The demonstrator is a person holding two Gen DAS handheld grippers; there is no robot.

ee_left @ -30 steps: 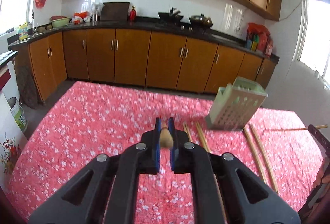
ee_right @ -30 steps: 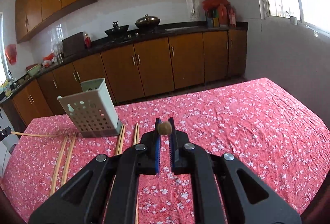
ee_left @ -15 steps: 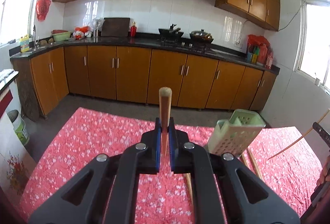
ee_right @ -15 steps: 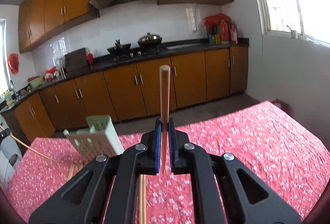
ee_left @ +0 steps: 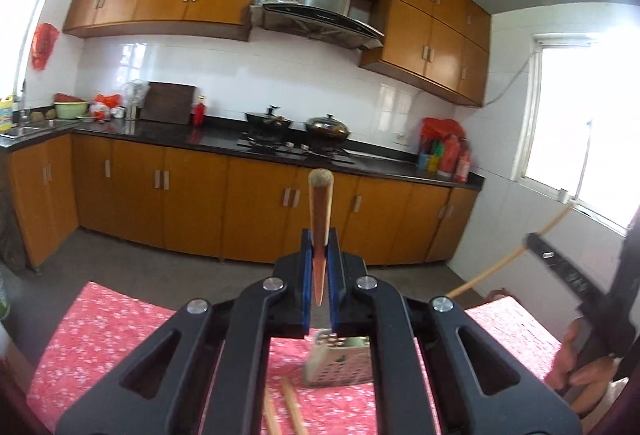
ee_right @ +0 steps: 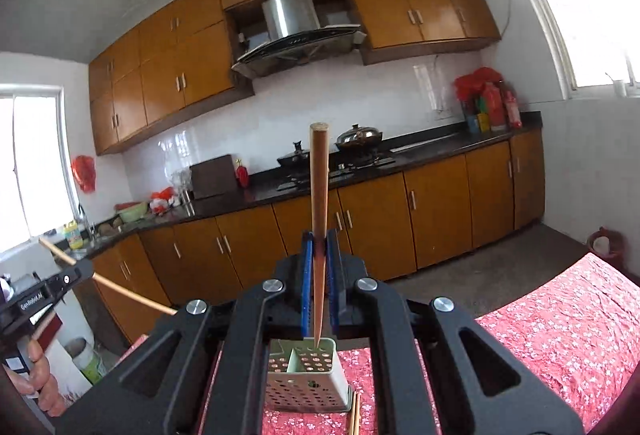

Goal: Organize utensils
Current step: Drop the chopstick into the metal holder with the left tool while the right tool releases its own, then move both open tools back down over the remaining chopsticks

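My left gripper (ee_left: 319,267) is shut on a wooden chopstick (ee_left: 319,211) that stands upright between the blue pads, its thin tip just above the pale green perforated utensil holder (ee_left: 338,365). My right gripper (ee_right: 319,267) is shut on a second chopstick (ee_right: 319,195), also upright, its tip at the mouth of the holder (ee_right: 306,375), over the right compartment. Each gripper shows at the edge of the other's view, the right one (ee_left: 568,271) and the left one (ee_right: 36,299).
The holder stands on a table with a red flowered cloth (ee_right: 560,335). Loose chopsticks lie on the cloth beside the holder (ee_left: 282,413) (ee_right: 354,415). Wooden kitchen cabinets (ee_left: 192,195) and a dark counter run behind.
Both grippers have risen and tilted up, so the chopsticks now stand upright. Both have moved over the holder, which now sits directly below the fingers.
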